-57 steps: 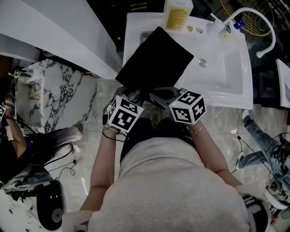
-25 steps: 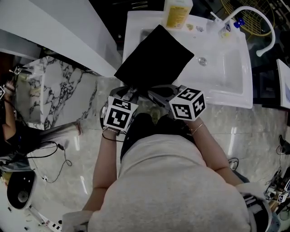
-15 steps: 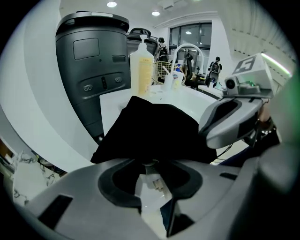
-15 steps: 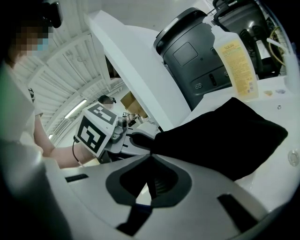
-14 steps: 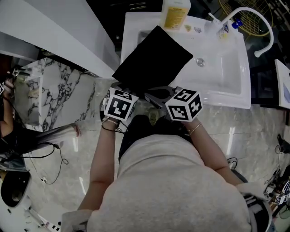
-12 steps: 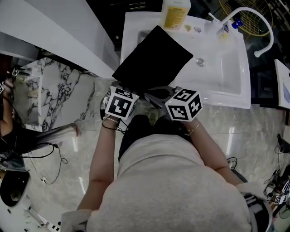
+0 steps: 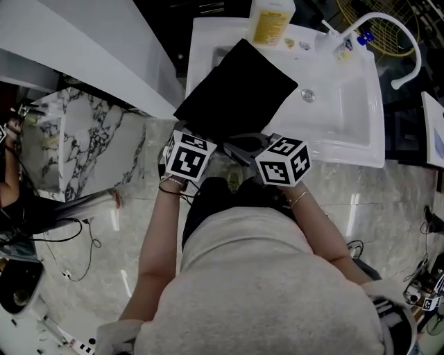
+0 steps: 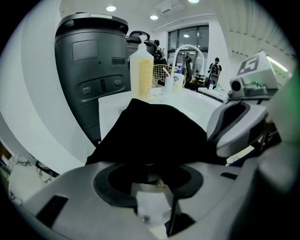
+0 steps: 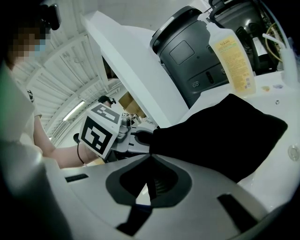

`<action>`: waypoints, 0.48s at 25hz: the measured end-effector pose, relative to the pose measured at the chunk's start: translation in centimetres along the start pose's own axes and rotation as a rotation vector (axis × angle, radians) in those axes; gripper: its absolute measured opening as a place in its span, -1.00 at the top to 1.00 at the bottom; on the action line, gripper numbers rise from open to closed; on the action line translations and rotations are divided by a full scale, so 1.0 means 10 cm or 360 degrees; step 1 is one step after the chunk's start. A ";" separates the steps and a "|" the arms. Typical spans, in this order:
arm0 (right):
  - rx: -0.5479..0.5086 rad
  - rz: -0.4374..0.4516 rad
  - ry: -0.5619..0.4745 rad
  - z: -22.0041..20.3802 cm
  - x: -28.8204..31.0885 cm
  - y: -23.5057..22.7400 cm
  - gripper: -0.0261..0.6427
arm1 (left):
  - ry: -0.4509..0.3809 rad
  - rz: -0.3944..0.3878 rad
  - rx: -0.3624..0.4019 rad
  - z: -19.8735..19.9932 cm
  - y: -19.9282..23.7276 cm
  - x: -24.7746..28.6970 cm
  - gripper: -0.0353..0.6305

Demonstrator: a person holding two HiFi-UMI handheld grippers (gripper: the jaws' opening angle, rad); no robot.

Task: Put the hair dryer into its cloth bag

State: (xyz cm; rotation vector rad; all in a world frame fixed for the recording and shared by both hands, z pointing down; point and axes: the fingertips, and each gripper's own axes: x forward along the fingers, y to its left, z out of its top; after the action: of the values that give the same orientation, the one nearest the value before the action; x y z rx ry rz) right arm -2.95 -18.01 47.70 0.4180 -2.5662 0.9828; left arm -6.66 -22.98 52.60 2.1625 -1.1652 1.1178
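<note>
Cloth bag (image 7: 236, 87): black, flat, lying slantwise over the sink's (image 7: 347, 118) near-left corner. Its far corner points toward 12 o'clock, its near edge hangs off the rim at 6 o'clock, toward the person. What the bag holds cannot be seen; no opening shows in any view.

Right gripper (image 9: 149, 159): fingers together, tips pinched on the bag's near edge, at 5 o'clock of the bag in the head view.

Left gripper (image 8: 152, 176): at 7 o'clock of the bag. Fingers stand apart and have just been opening a little. The bag's edge lies at the tips, with pale floor showing through the gap lower down. No squeeze on the cloth visible.

Sink basin: white, with a drain (image 7: 309, 95) at 3 o'clock of the bag. Nothing else lies in the bowl beside the bag's overlap.

Back ledge: yellow-labelled bottle (image 7: 270, 21) at 12 o'clock of the bag. Curved white tap (image 7: 395, 35) at 2 o'clock.

Marble slab (image 7: 90, 139) at 9 o'clock, well apart.
</note>
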 end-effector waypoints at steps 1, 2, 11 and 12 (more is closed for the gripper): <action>-0.0002 0.0004 -0.0011 0.01 0.00 0.00 0.92 | -0.0012 -0.0001 -0.0019 -0.01 0.01 -0.03 0.44; -0.0008 0.0012 -0.0025 0.01 -0.01 0.01 0.92 | -0.0017 -0.0009 -0.0033 -0.02 0.01 -0.06 0.43; -0.0166 0.0017 0.0052 -0.13 0.00 0.04 0.75 | -0.0040 -0.0133 -0.0130 -0.17 0.01 -0.47 0.43; -0.0190 0.0015 0.0066 -0.14 0.00 0.05 0.74 | -0.0069 -0.0149 -0.0149 -0.14 0.02 -0.53 0.50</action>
State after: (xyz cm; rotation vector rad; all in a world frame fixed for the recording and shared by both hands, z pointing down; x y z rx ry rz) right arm -2.86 -16.68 48.36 0.3495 -2.5752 0.8271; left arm -9.10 -19.56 49.03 2.1554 -1.1003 0.9624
